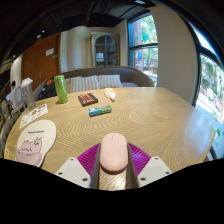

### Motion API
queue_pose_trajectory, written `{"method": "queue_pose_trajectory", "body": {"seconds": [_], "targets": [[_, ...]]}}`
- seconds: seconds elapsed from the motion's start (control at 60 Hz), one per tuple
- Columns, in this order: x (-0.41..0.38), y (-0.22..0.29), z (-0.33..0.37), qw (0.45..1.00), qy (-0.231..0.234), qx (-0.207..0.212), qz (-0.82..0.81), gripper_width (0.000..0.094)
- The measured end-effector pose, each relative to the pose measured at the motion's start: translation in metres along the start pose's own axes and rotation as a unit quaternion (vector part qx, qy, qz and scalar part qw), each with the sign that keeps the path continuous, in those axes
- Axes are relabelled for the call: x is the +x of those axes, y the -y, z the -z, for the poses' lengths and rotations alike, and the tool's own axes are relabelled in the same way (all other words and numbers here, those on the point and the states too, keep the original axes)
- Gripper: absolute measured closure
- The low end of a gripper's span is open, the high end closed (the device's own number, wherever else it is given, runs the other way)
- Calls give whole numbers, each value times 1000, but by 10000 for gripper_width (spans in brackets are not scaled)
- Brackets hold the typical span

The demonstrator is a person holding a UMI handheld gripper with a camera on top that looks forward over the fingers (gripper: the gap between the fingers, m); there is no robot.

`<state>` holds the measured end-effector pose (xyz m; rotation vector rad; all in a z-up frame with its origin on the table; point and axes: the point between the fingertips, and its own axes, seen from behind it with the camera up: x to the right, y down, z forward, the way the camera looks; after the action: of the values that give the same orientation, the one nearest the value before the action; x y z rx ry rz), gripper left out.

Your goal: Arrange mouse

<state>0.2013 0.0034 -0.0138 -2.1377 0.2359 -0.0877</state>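
Note:
A pale pink computer mouse (113,150) sits between my two fingers, its long axis pointing away from me. My gripper (112,156) is shut on it: the magenta pads (90,158) press against its left and right sides. The mouse is just above the round wooden table (150,115), near its front edge. A pink and white mat with a cartoon figure (31,150) lies on the table to the left of the fingers.
Farther back on the table are a green cup (61,88), a red book (87,99), a teal box (99,110), a small white object (110,94) and a printed sheet (37,113). A sofa (95,81) stands beyond the table.

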Motion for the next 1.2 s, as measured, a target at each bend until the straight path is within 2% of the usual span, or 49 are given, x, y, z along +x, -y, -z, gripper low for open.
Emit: {"method": "queue_pose_trajectory", "body": {"seconds": [0.117,0.167,0.267,0.333,0.433,0.583,0.8,0.833,0.883,0.983,1.017,1.083,1.117,1.2], "targets": [[-5,2,11,1000,11,-12,-21,548],[-15,18,24,999,24,10,-33,547],[-47,56,56,998,21,55,-15,548],[-82,72,66,997,27,61,-35,548],[-154,84,72,995,61,81,-17,548],[-255,58,49,993,100,49,24,544],[-283,3,4,996,76,-23,46,504],[-284,-5,1,996,74,-37,46,485],[-283,-1,-2,996,72,-25,54,472],[-284,-2,0,994,79,-34,67,401],[-288,-2,1,993,90,-37,68,312],[-291,1,11,990,118,-28,66,65],[-288,4,17,990,124,-14,70,96],[-275,4,35,988,125,5,85,90]]}}
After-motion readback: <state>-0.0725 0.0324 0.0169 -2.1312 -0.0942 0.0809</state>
